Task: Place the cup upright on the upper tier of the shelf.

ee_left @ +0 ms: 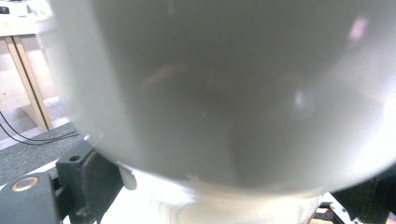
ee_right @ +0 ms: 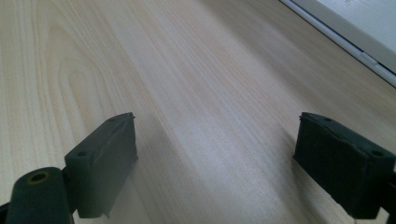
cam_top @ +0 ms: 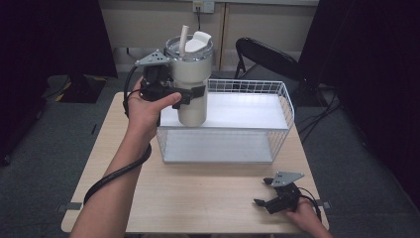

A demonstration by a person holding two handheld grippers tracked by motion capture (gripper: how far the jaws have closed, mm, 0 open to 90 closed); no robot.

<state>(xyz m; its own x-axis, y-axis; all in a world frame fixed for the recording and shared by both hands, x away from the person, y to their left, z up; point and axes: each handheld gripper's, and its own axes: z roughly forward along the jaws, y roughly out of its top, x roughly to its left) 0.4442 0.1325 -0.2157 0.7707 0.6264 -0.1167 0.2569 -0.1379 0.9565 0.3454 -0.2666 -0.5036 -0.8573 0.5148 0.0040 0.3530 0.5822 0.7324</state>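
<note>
Left gripper [cam_top: 190, 95] holds the tumbler [cam_top: 190, 82] in its jaws; lower it upright into the basket [cam_top: 286, 106], right gripper [cam_top: 267, 196] resting open

Left tool [cam_top: 190, 94]: clamped across the body of a pale tumbler [cam_top: 192, 99]; held upright over the left end of the basket; whether its base touches the basket floor is hard to tell
Tumbler top: clear lid [cam_top: 189, 48] with a white straw [cam_top: 183, 40]
Basket [cam_top: 282, 130]: white wire, on the wooden surface [cam_top: 198, 198]
Right tool [cam_top: 263, 191]: jaws apart, low at the surface's near right corner
Behind: black folding chair [cam_top: 267, 57]
</note>
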